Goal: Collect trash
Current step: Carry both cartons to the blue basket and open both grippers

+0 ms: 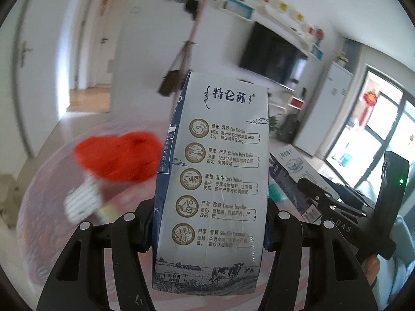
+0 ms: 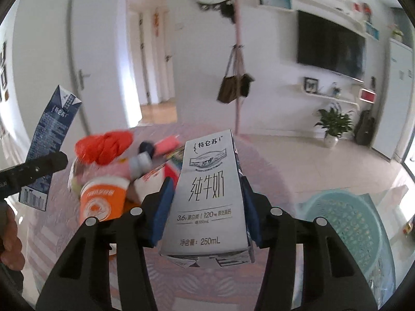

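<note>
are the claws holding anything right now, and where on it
Left claw pinches a milk carton by its lower sides; right claw pinches another milk carton the same way.

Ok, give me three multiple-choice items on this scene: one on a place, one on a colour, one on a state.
1. Seen from the right wrist, the basket lies
A. lower right
B. upper left
C. behind the television

2. The cup on the table is
A. green
B. orange
C. black

3. The left gripper is
A. open and empty
B. shut on a milk carton
C. out of view

Key: 1 A, the teal basket sits low at the right. 2 B, its wall is orange. 3 B, both fingers press the carton's sides.
</note>
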`<action>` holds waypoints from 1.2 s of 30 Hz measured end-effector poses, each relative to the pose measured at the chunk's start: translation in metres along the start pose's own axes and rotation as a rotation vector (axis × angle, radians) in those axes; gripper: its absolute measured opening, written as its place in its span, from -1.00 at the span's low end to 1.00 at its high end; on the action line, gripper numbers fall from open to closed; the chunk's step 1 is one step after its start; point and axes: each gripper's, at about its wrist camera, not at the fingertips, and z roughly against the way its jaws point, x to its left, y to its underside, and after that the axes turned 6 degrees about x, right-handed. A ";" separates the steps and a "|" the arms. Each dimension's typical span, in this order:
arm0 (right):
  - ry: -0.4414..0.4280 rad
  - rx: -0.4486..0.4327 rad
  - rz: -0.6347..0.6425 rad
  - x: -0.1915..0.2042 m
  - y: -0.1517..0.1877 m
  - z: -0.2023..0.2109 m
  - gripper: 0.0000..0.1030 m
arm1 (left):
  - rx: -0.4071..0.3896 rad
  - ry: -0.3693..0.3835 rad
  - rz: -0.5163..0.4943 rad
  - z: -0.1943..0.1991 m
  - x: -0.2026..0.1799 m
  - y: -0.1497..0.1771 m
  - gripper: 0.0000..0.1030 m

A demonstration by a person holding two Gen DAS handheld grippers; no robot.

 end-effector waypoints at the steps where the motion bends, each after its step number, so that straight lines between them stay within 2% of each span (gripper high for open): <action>1: 0.014 -0.014 -0.014 -0.009 0.000 0.006 -0.07 | 0.002 0.011 -0.010 -0.003 -0.007 -0.003 0.10; 6: 0.097 -0.065 -0.100 -0.059 0.001 0.030 -0.07 | 0.013 0.077 -0.104 -0.030 -0.067 -0.017 0.10; 10: 0.175 -0.072 -0.188 -0.109 0.010 0.039 -0.07 | 0.042 0.134 -0.172 -0.059 -0.111 -0.024 0.10; 14: 0.235 -0.038 -0.290 -0.154 0.024 0.034 -0.07 | 0.098 0.187 -0.217 -0.093 -0.149 -0.027 0.10; 19: 0.307 0.039 -0.413 -0.201 0.047 0.018 -0.08 | 0.211 0.238 -0.248 -0.155 -0.188 -0.025 0.10; 25: 0.376 0.160 -0.499 -0.235 0.078 -0.011 -0.08 | 0.384 0.285 -0.250 -0.223 -0.210 -0.008 0.10; 30: 0.396 0.270 -0.566 -0.254 0.103 -0.035 -0.07 | 0.546 0.334 -0.204 -0.273 -0.209 0.018 0.10; 33: 0.393 0.309 -0.590 -0.259 0.114 -0.044 -0.06 | 0.579 0.334 -0.217 -0.286 -0.212 0.026 0.09; 36: 0.387 0.316 -0.604 -0.261 0.118 -0.045 -0.06 | 0.570 0.328 -0.238 -0.287 -0.212 0.031 0.17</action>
